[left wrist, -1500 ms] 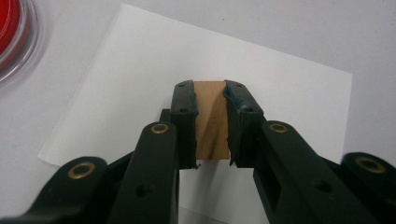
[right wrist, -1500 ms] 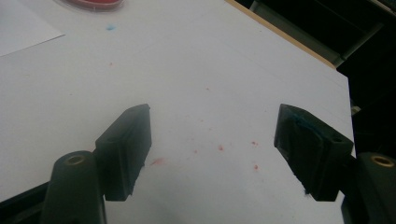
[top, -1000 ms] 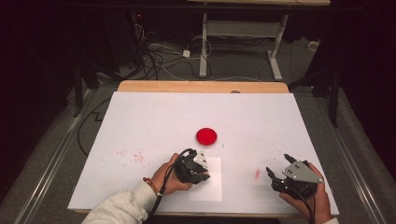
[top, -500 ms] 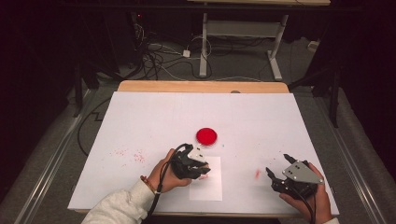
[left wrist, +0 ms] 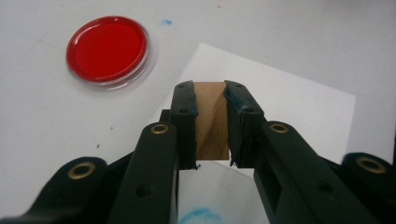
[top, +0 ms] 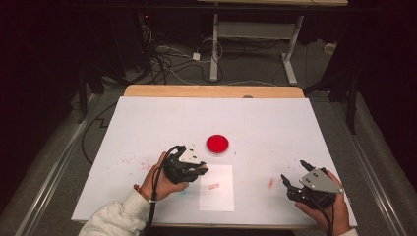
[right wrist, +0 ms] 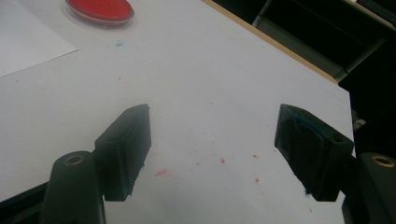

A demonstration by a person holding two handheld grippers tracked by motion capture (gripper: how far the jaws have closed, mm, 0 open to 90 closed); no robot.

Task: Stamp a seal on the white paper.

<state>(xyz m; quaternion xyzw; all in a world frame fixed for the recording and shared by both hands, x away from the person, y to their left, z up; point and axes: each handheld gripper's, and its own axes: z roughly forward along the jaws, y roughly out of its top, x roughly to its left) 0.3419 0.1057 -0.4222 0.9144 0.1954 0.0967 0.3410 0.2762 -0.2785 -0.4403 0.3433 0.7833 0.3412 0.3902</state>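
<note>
While the high view hides it, the left gripper [left wrist: 211, 126] view shows its fingers pinching a small brown wooden block [left wrist: 211, 119] above white paper [left wrist: 289, 100] near the round red dish [left wrist: 108, 49]; the right gripper [right wrist: 212, 154] gapes wide over the tabletop [right wrist: 224, 74].

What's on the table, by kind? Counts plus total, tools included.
Red ink dish: 1
White paper sheet: 1
Wooden block, clamped in the left tool: 1
Tools, left and right tool: 2
Total: 5
</note>
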